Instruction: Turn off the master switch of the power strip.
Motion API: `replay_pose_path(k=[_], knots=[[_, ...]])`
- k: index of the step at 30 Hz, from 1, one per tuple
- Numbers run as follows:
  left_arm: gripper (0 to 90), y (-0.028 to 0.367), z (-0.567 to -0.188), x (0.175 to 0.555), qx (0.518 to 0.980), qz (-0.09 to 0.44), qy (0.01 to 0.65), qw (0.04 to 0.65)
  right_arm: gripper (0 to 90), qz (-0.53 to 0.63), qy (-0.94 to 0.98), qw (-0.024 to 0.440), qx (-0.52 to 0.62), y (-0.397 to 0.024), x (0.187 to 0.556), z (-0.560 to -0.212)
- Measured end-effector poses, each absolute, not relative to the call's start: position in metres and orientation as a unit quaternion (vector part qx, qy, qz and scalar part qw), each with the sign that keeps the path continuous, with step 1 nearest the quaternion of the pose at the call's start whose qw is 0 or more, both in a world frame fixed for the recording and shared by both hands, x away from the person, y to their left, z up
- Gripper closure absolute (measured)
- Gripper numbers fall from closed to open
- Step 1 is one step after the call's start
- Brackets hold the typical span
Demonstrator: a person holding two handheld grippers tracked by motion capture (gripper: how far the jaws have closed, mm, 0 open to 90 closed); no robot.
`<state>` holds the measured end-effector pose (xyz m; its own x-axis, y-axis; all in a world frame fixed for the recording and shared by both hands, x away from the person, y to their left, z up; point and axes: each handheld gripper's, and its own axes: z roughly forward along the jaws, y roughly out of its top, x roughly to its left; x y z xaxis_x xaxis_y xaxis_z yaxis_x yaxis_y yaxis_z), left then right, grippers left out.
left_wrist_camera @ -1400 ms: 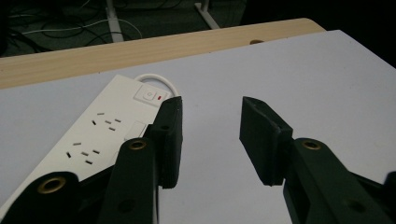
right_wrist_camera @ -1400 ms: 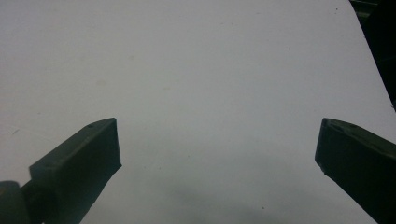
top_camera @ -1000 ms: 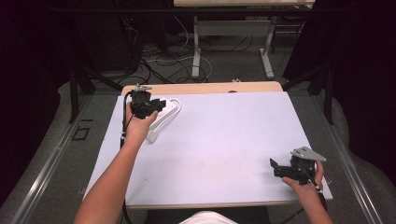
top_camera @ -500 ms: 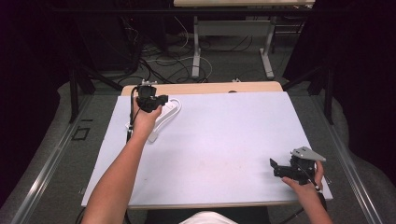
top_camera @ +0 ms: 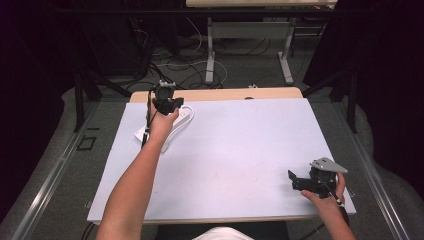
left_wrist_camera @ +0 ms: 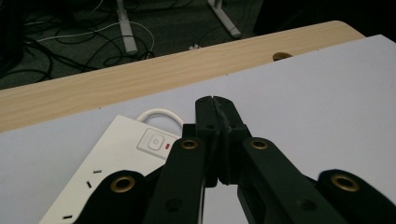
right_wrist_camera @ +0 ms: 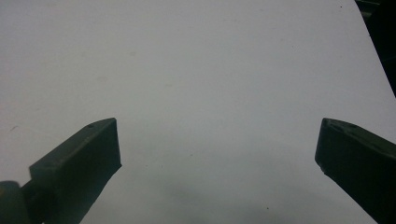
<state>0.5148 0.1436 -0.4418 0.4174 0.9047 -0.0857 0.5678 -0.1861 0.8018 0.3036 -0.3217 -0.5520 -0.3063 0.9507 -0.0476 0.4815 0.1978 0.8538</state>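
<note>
Power strip [left_wrist_camera: 112, 158]: rigid white plastic, judged light and smooth, liable to slide; best gripped across its narrow sides. It has a rocker switch [left_wrist_camera: 154, 141] and a looped white cord [left_wrist_camera: 159, 114], and lies at the table's [top_camera: 250, 150] far left. The left gripper [left_wrist_camera: 215, 103], jaws just pressed together on nothing, hovers over it. The right gripper [right_wrist_camera: 217, 144], near right, has its jaws spread.

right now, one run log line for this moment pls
left gripper: fingers just closed, empty, above power strip switch end | right gripper: open, empty, over white table | strip flat, far-left corner
</note>
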Motion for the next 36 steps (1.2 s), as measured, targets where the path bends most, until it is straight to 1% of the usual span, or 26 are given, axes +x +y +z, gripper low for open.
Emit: replay_pose_path(k=[1, 12, 16, 20, 26, 29, 30, 32, 36], knots=[[90.0, 0.144, -0.443, 0.516, 0.747, 0.210, 0.496, 0.391, 0.0, 0.384, 0.711, 0.306, 0.503, -0.322, 0.304, -0.552], [90.0, 0.144, -0.458, 0.534, 0.738, 0.201, 0.514, 0.389, 0.0, 0.387, 0.707, 0.307, 0.506, -0.320, 0.304, -0.552], [90.0, 0.144, -0.461, 0.540, 0.739, 0.197, 0.519, 0.382, 0.0, 0.384, 0.709, 0.311, 0.503, -0.321, 0.303, -0.552], [90.0, 0.142, -0.465, 0.545, 0.741, 0.194, 0.526, 0.370, 0.0, 0.388, 0.710, 0.305, 0.503, -0.321, 0.303, -0.551], [90.0, 0.139, -0.473, 0.553, 0.738, 0.192, 0.532, 0.368, 0.0, 0.391, 0.704, 0.309, 0.506, -0.321, 0.302, -0.551], [90.0, 0.140, -0.478, 0.557, 0.741, 0.189, 0.536, 0.358, 0.0, 0.390, 0.706, 0.307, 0.506, -0.323, 0.300, -0.550], [90.0, 0.140, -0.481, 0.559, 0.740, 0.190, 0.537, 0.357, 0.0, 0.392, 0.701, 0.314, 0.506, -0.323, 0.301, -0.551], [90.0, 0.140, -0.484, 0.561, 0.744, 0.190, 0.537, 0.348, 0.0, 0.391, 0.704, 0.304, 0.509, -0.324, 0.299, -0.550], [90.0, 0.141, -0.491, 0.564, 0.747, 0.186, 0.543, 0.336, 0.0, 0.392, 0.701, 0.308, 0.510, -0.327, 0.298, -0.549]])
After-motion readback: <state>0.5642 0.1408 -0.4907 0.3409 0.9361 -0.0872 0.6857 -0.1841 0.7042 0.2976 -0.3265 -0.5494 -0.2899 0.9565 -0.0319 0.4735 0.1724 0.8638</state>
